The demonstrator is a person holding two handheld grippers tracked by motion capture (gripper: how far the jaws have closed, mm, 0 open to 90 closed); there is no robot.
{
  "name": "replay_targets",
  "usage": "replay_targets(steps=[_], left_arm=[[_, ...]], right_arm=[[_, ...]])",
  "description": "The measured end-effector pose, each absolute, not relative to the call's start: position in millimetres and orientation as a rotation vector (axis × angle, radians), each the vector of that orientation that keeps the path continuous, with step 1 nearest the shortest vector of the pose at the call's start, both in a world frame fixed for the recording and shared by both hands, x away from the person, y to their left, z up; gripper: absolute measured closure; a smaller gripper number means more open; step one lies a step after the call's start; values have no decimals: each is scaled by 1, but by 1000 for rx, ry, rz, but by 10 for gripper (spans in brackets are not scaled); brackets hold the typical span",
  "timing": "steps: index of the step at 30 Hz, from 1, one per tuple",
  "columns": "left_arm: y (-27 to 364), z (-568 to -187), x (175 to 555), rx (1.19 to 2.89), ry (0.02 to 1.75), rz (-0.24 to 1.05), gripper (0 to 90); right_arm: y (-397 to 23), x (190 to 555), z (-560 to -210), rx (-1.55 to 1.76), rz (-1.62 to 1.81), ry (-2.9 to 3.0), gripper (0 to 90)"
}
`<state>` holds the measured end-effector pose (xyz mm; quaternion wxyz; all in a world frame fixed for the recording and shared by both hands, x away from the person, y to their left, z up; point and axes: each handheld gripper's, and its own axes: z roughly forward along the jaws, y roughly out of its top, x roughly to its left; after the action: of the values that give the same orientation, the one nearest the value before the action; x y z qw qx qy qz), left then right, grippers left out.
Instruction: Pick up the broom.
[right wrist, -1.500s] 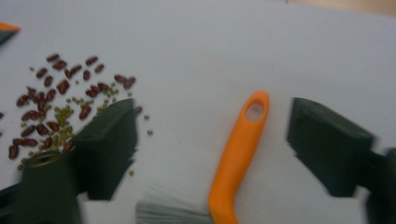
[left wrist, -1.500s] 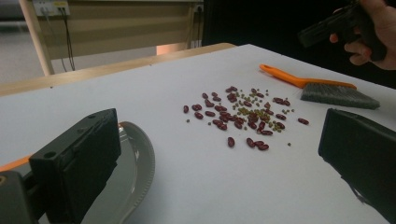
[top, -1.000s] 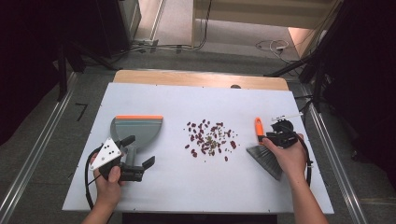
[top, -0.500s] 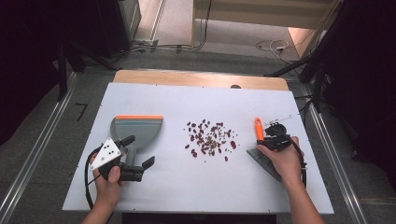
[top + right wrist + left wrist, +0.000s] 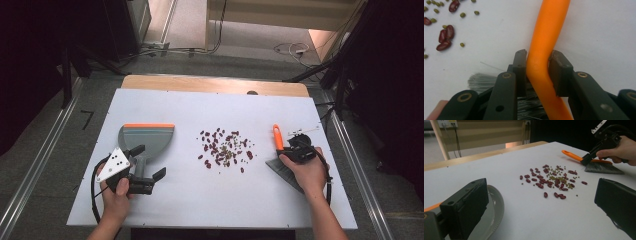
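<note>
Right gripper [image 5: 537,62]: jaws just closing over the last second, now clamped on orange brush handle [image 5: 544,50]; handle pinched between both pads, running up and away past jaw tips. Bristles [image 5: 484,81] below and left of jaws, flat on desk [image 5: 200,200]. Brush [image 5: 280,157] unmoved on desk versus a second ago, right hand [image 5: 305,172] barely shifted, so grip looks freshly made and not yet lifted. Means pick-up step likely done; sweeping can start next.

Left gripper [image 5: 142,175]: jaws wide apart, holding nothing, no change. Grey dustpan [image 5: 145,140] with orange edge lying just ahead of and partly under left jaw; not gripped yet.

Scattered beans [image 5: 225,149], red and small green, in loose pile on desk between the two grippers, well ahead of left jaws, up-left of right jaws. Nothing swept so far; dustpan grab pending.
</note>
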<state>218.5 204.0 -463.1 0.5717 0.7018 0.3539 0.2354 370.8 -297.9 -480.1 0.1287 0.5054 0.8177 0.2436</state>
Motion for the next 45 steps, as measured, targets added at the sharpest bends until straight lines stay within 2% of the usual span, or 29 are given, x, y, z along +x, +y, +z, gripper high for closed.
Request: replay_targets(steps=[10, 21, 37, 45], left_arm=[[204, -463, 218, 1648, 827, 552, 0], [203, -462, 218, 1646, 818, 555, 1], [194, -453, 215, 1619, 787, 565, 0], [175, -444, 216, 1664, 765, 553, 0]], right_arm=[[-325, 356, -467, 1440, 1049, 2161, 677], [-333, 336, -449, 1284, 1294, 1930, 685], [-301, 314, -421, 1105, 1387, 1865, 688], [-278, 306, -416, 1045, 1425, 1902, 687]])
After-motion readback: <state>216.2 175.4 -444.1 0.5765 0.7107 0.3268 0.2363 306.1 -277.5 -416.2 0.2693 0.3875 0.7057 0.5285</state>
